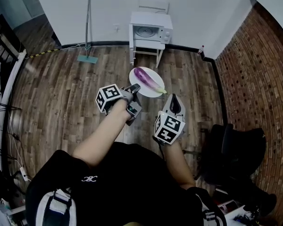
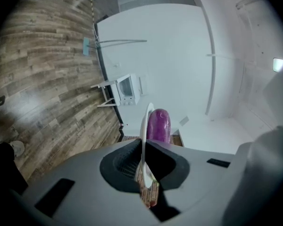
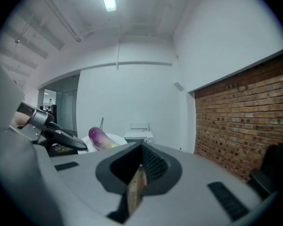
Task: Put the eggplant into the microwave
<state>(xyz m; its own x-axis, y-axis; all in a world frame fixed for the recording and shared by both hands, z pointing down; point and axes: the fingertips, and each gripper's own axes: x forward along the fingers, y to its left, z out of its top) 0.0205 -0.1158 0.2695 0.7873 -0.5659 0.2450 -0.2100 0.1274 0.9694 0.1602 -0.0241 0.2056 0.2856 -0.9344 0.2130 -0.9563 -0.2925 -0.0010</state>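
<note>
A purple eggplant lies on a white plate that is held up in the air. My left gripper is shut on the plate's near rim. In the left gripper view the plate runs edge-on between the jaws, with the eggplant just beyond. My right gripper hovers to the right of the plate, apart from it, shut with nothing between its fingers. A white microwave stands on a small white table by the far wall, its door closed.
A mop leans on the white wall left of the microwave table. A brick wall runs along the right, with a black chair near it. Cables and stands line the left edge. Wooden floor lies between me and the table.
</note>
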